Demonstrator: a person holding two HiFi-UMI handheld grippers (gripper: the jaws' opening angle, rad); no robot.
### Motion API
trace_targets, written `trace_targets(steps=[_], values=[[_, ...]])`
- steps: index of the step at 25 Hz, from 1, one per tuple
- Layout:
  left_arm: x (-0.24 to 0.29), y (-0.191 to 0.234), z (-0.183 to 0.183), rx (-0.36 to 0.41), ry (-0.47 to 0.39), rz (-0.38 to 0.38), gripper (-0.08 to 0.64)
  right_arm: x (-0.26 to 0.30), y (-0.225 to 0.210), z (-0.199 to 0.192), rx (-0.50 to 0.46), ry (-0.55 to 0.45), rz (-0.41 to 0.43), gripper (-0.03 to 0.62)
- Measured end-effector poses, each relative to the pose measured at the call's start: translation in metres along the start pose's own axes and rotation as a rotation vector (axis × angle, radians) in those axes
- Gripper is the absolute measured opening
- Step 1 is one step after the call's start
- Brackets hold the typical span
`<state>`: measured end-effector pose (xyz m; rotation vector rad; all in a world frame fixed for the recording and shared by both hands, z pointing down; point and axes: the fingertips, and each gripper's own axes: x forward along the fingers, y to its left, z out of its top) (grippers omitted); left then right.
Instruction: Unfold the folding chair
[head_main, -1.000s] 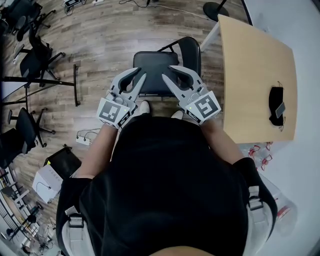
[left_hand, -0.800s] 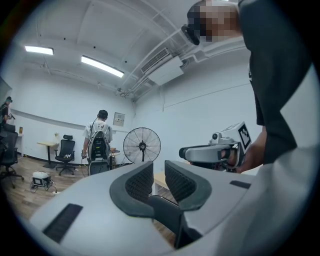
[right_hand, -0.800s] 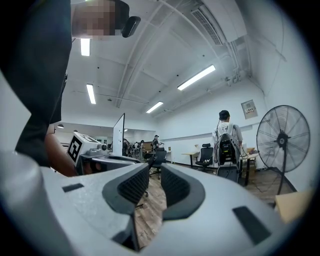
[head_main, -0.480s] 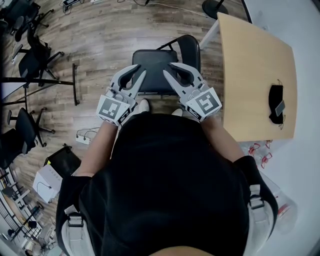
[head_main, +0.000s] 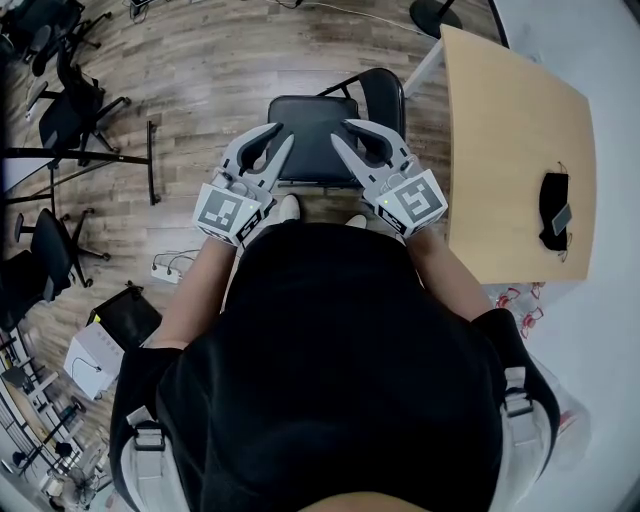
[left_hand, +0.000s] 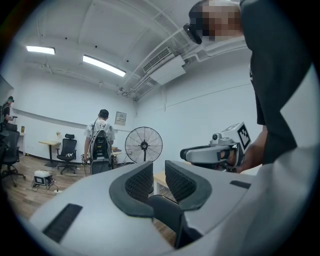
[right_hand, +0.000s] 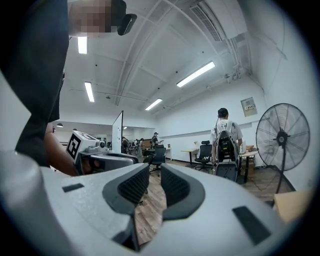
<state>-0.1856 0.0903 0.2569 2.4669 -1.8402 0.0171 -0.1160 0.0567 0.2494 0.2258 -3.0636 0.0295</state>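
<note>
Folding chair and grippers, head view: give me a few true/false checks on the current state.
The folding chair stands open, seat flat. True.
The left gripper clamps the chair's seat. False: its fingers are shut on nothing, held in the air.
The right gripper is shut and empty. True.
The wooden table is bare. False: a black object lies on it.
The chair stands on carpet. False: it stands on a wood-plank floor.

The black folding chair (head_main: 312, 135) stands unfolded on the wood floor, seat level.
</note>
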Motion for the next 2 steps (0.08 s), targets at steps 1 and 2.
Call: trace_targets(steps=[1, 2], values=[[0.0005, 0.0000, -0.0001, -0.003, 0.000, 0.001, 0.071, -0.0001, -0.0009, -0.0006, -0.001, 0.001, 0.000, 0.075], [0.0010, 0.0000, -0.0002, -0.006, 0.001, 0.002, 0.071, -0.0001, -0.0017, -0.0011, -0.001, 0.003, 0.000, 0.075]])
